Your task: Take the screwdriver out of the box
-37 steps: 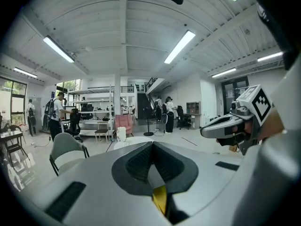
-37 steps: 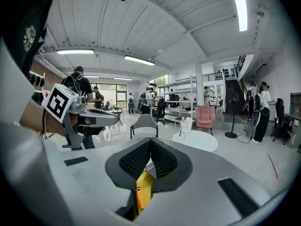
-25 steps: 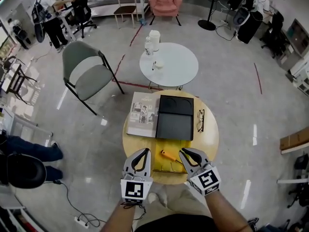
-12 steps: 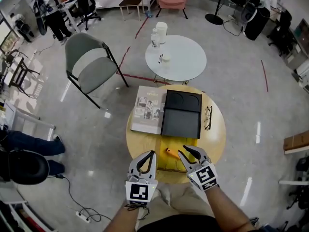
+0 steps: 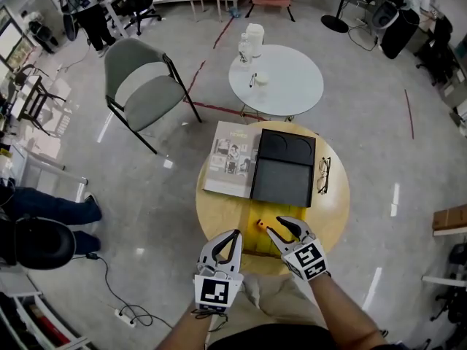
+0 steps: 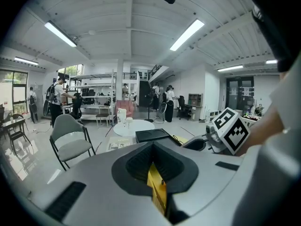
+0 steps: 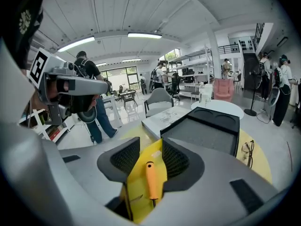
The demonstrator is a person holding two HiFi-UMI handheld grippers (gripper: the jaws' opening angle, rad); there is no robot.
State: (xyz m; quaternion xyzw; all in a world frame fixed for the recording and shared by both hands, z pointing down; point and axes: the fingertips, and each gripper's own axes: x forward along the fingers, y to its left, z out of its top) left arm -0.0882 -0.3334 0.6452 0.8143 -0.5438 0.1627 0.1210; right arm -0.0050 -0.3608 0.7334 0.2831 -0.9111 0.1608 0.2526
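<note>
Screwdriver: the orange-handled screwdriver (image 5: 260, 225) lies inside the yellow box (image 5: 250, 244), its handle pointing away from the person.
Box: it sits on the round wooden table (image 5: 332, 217) at the edge nearest the person, just in front of the black tray (image 5: 284, 168).
Right gripper: the right gripper (image 5: 273, 225) hangs over the box with its jaws apart, having just been opening. In the right gripper view the screwdriver (image 7: 150, 180) lies in line with the gap between the pads and below them. Neither pad presses on it.
Left gripper: the left gripper (image 5: 235, 233) hovers at the box's left side, fingertips together and holding nothing. A strip of yellow box shows below its tips in the left gripper view.
Nearby: a magazine (image 5: 232, 159) lies left of the tray, and a pair of glasses (image 5: 322, 176) lies to its right.
</note>
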